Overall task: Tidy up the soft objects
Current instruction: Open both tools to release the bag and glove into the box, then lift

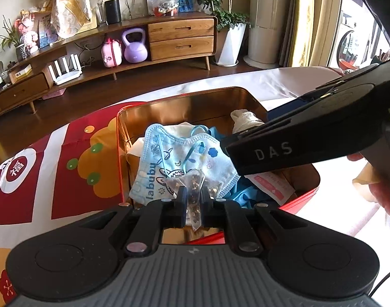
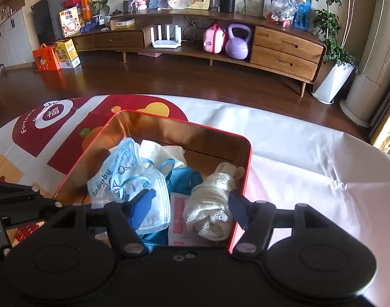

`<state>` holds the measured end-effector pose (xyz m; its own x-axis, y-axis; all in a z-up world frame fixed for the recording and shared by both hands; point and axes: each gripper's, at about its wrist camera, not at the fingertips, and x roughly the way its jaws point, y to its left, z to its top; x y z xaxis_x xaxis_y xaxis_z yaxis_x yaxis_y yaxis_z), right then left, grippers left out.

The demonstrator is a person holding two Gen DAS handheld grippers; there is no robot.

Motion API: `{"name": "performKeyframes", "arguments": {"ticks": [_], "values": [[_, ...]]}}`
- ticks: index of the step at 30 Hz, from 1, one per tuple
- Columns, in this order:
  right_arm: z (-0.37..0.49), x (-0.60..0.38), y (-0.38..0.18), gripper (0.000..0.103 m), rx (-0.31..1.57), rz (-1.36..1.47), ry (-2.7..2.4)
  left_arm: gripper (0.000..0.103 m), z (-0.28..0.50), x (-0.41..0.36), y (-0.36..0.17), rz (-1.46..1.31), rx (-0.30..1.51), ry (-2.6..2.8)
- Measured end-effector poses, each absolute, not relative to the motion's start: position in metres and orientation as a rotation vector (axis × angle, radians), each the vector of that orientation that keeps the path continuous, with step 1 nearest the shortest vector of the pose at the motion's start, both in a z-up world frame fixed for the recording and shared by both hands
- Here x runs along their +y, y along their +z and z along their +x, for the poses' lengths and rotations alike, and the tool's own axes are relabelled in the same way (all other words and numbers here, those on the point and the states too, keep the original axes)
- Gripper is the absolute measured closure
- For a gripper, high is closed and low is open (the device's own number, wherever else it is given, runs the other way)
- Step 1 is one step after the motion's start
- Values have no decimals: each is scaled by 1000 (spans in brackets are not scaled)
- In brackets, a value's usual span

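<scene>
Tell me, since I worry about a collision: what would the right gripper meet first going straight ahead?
Probably the rolled white mesh gauze inside the red tin box: it lies between the open right gripper fingers, though depth is unclear.

A home living room: long wooden media cabinet [image 2: 284,43], router [image 2: 167,38], purple kettlebell [image 2: 237,43], potted plants [image 2: 333,41], wood floor [image 2: 169,76].

"labubu" on face mask [image 1: 169,158]; "DAS" on right gripper [image 1: 271,151]; "福" on tablecloth [image 1: 17,170].

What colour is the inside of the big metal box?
Shiny gold inside the red metal box, best seen from the right wrist.
</scene>
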<state>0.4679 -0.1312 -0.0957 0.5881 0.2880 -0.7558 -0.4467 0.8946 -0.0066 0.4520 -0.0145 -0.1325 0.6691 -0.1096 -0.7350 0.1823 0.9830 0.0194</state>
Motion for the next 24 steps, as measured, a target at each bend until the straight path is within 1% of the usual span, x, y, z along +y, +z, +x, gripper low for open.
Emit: {"name": "performKeyframes", "arguments": {"ticks": [5, 6, 7, 8, 9, 10, 12, 15, 18, 21, 24], "values": [[458, -137, -81, 33, 794, -188, 427, 92, 448, -13, -126, 82, 814, -152], [457, -138, -78, 33, 791, -181, 425, 87, 447, -12, -124, 79, 811, -145], [456, -140, -76, 33, 786, -178, 421, 80, 446, -11, -122, 73, 808, -147], [455, -142, -73, 33, 781, -174, 418, 75, 444, -11, -120, 68, 804, -149], [453, -144, -70, 33, 774, -168, 417, 66, 443, -11, -118, 65, 798, -145], [451, -147, -67, 33, 763, -164, 415, 52, 441, -11, -116, 64, 791, -141], [447, -151, -61, 33, 747, -153, 417, 39, 438, -11, -111, 58, 778, -139], [441, -156, -52, 32, 738, -134, 422, 39, 434, -10, -104, 43, 775, -142], [433, -161, -43, 32, 726, -107, 428, 33, 427, -10, -96, 40, 769, -141], [421, -166, -31, 25, 704, -90, 433, 31, 417, -10, -88, 31, 759, -143], [406, -169, -21, 25, 691, -81, 438, 30, 406, -9, -77, 17, 750, -143]]}}
